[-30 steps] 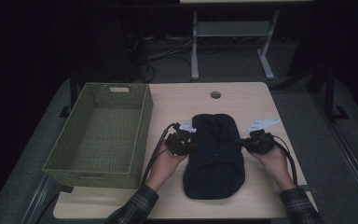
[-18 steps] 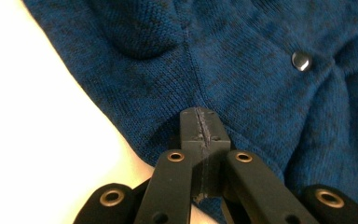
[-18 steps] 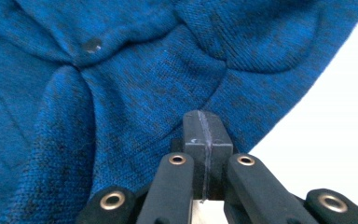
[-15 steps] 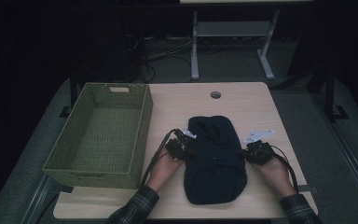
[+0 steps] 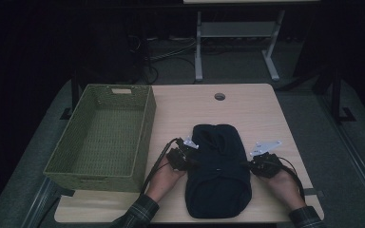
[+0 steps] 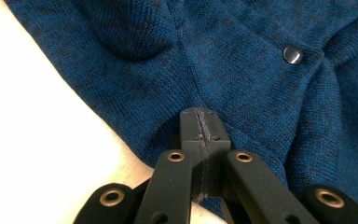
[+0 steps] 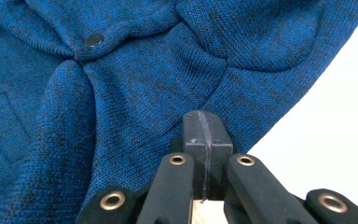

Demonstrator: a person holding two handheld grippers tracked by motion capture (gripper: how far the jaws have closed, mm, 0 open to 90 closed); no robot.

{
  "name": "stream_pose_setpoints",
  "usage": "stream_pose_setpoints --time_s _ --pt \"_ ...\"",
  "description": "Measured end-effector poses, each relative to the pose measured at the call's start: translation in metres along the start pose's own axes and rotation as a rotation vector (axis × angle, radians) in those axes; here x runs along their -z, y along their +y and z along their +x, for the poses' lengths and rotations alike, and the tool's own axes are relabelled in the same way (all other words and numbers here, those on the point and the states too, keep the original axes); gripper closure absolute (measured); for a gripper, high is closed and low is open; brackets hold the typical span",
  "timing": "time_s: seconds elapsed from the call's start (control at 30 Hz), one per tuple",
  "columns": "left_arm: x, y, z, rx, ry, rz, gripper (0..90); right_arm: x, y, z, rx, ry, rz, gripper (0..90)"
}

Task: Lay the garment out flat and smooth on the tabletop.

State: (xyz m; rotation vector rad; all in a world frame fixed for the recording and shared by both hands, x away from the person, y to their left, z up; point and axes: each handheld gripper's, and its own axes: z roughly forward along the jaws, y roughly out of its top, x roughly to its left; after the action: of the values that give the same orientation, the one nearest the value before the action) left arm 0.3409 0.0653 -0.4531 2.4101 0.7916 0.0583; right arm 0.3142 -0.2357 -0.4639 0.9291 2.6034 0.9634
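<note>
Dark blue knit garment (image 5: 218, 171), folded, lying mid-table (image 5: 266, 109) beside a green woven basket (image 5: 100, 133); left hand-held gripper (image 5: 183, 159) and right hand-held gripper (image 5: 261, 165) flank it. Left gripper view: jaws closed against the knit edge (image 6: 242, 93), nothing pinched. Right gripper view: likewise closed. Soft, light, floppy; best taken at the side folds.

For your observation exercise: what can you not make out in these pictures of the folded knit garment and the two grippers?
- Left gripper: jaws shut; whether fabric is pinched is hidden by the pads.
- Right gripper: likewise.
- Knit garment: its blue colour is lost in the dim high view; sleeves are folded under.
- Basket: the near wall's inner face is hidden.
</note>
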Motion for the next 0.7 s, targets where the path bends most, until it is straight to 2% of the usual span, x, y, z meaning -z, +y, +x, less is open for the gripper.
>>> stream_pose_setpoints --time_s 0.33,0.37,0.47,0.7 --pt "0.001 -0.0018 -0.0012 -0.005 -0.025 0.006 90.0 0.0003 -0.0008 -0.0007 -0.001 0.006 -0.004 90.0" --pt "0.0005 -0.002 -0.0013 0.007 -0.029 -0.005 89.5 0.0004 -0.001 -0.0012 0.005 0.007 -0.004 89.9" --pt "0.0013 -0.002 -0.0005 0.018 -0.055 -0.014 83.3 0.0011 -0.0003 -0.001 0.008 0.011 -0.006 84.8" --pt "0.0084 0.0002 0.0041 0.019 -0.065 -0.024 61.9 0.0055 0.0024 -0.0034 -0.001 0.008 -0.023 69.6"
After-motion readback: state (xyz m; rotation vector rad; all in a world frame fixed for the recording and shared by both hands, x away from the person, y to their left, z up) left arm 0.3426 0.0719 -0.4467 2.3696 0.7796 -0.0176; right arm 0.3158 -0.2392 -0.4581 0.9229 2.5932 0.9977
